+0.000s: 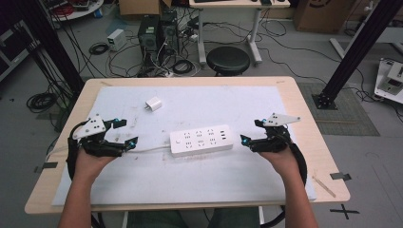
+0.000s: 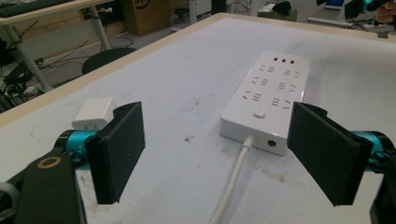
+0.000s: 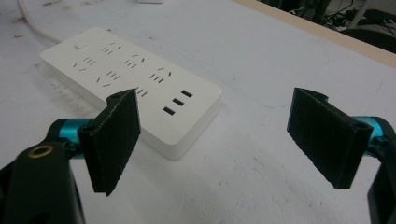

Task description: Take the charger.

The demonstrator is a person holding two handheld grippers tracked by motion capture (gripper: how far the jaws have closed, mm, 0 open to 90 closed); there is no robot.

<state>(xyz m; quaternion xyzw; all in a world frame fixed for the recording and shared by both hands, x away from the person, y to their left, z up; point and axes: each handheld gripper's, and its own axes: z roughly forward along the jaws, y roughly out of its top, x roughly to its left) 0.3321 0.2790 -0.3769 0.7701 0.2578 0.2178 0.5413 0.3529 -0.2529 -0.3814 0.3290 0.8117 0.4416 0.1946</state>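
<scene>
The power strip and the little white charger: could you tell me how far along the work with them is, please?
Nothing looks done yet: the charger lies apart from the power strip, not plugged in. Nothing is in hand; the left gripper and right gripper flank the strip, both open. Grasping the charger and plugging it in seemingly remain.

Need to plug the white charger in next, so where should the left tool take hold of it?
Probably grip the charger across its two flat side faces, coming down from above with the left tool. It is a small block lying on the table behind the power strip, nothing touching it, so both sides are open. I cannot tell which way its prongs face.
</scene>
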